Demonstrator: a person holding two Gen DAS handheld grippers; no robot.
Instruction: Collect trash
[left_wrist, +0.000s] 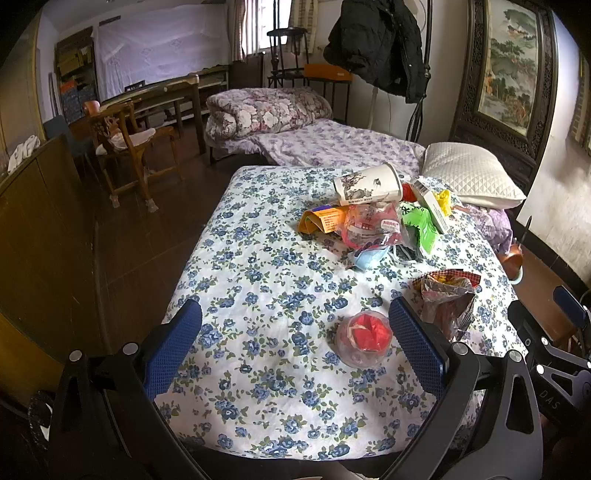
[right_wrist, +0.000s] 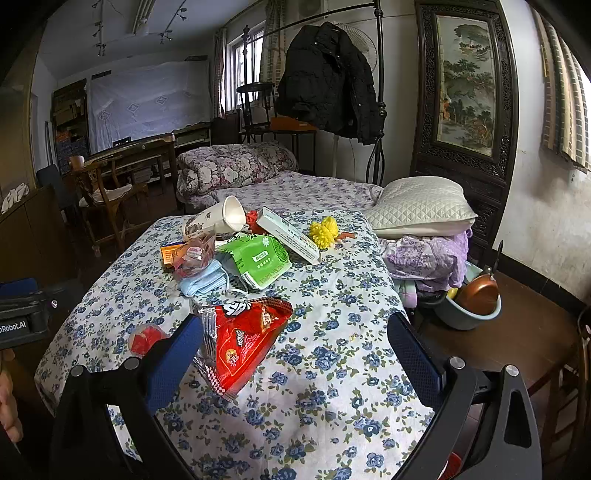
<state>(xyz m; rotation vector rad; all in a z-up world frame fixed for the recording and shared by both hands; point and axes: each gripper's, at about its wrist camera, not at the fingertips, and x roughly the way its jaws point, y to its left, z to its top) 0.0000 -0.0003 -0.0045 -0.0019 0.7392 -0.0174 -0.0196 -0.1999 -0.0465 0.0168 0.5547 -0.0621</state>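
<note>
Both pairs of jaws stand wide apart over the bed, holding nothing; that spread suits loose, crumpled litter, which needs a broad mouth to close round it.

The left gripper hangs low, and a small clear cup with red stuff inside lies on the sheet just inside its right jaw, off-centre in the gap. The cup looks like the nearest pick, though the jaws would need to shift right to centre on it. Just outside that same jaw lies the red snack bag, mouth open, close enough to be nudged.

The right gripper has the same bag lying partly behind its left jaw and reaching into the gap. It is flat and slippery, so I judge a pinch at a crumpled edge safer than one across the face.

Beyond both gaps sits the main heap: a tipped paper cup, a white box, a green pack, a blue mask and a yellow pom-pom. A pillow and a basin lie to the right of the right jaw, clear of the reach. No bin shows in either view.
</note>
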